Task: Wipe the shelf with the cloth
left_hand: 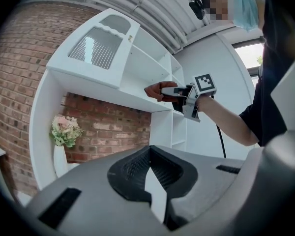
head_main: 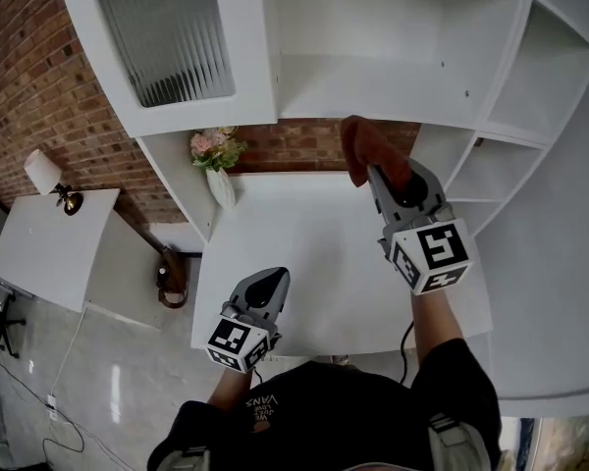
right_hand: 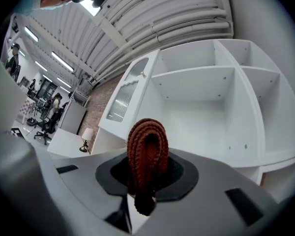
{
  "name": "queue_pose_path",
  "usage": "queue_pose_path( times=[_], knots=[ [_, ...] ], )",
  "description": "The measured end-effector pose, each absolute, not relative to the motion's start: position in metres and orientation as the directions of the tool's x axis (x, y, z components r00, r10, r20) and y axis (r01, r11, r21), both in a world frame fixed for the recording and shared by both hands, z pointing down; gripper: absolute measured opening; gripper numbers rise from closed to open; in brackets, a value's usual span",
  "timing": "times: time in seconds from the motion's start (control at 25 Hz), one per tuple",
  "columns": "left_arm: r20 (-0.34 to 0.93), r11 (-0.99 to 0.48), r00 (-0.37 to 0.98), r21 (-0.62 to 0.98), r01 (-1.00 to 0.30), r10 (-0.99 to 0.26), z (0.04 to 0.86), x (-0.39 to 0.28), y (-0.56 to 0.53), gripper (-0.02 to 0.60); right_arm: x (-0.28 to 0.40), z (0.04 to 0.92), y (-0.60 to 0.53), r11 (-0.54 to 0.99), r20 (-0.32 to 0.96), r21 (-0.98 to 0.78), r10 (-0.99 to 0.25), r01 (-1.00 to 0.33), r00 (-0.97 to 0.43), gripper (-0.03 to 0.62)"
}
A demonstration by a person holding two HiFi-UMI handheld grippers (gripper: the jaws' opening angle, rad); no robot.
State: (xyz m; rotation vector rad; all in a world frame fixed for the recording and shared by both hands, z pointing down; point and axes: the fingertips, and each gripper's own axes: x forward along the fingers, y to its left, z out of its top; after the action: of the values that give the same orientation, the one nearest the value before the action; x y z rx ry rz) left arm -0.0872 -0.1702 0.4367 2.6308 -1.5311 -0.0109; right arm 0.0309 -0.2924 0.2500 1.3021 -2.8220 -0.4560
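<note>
A rust-red knitted cloth (head_main: 365, 149) is pinched in my right gripper (head_main: 378, 177), which is raised in front of the white shelf unit (head_main: 373, 86). In the right gripper view the folded cloth (right_hand: 147, 156) stands up between the jaws, facing the open shelf compartments (right_hand: 201, 107). The left gripper view shows the cloth (left_hand: 157, 90) at the front edge of the middle shelf board (left_hand: 123, 95). My left gripper (head_main: 265, 287) hangs low over the white desk top (head_main: 304, 263), jaws together with nothing between them.
A white vase with pink flowers (head_main: 217, 157) stands at the desk's back left, against the brick wall (head_main: 39, 77). A ribbed-glass cabinet door (head_main: 167, 32) is at the upper left. A small lamp (head_main: 47, 177) sits on a side table at left.
</note>
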Motion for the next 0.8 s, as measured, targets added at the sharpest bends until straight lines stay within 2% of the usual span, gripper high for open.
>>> queue_pose_path(
  times=[0.28,0.48,0.8],
  knots=[
    [0.018,-0.475,0.479,0.087,-0.875,-0.878,0.434,-0.084,-0.195,0.008,-0.004,0.214,-0.334,0.598,-0.070,0.454,-0.715,-0.661,-0.696,0.086],
    [0.013,-0.455,0.459,0.098,-0.885,-0.889,0.434,-0.091,-0.204,0.008,-0.032,0.184,-0.368,0.595,0.020,0.573,-0.698,-0.564,-0.716,0.087],
    [-0.002,-0.404,0.407,0.120,-0.907,-0.913,0.434,-0.110,-0.212,0.008,-0.063,0.144,-0.445,0.613,0.150,0.585,-0.725,-0.531,-0.672,0.087]
  ],
)
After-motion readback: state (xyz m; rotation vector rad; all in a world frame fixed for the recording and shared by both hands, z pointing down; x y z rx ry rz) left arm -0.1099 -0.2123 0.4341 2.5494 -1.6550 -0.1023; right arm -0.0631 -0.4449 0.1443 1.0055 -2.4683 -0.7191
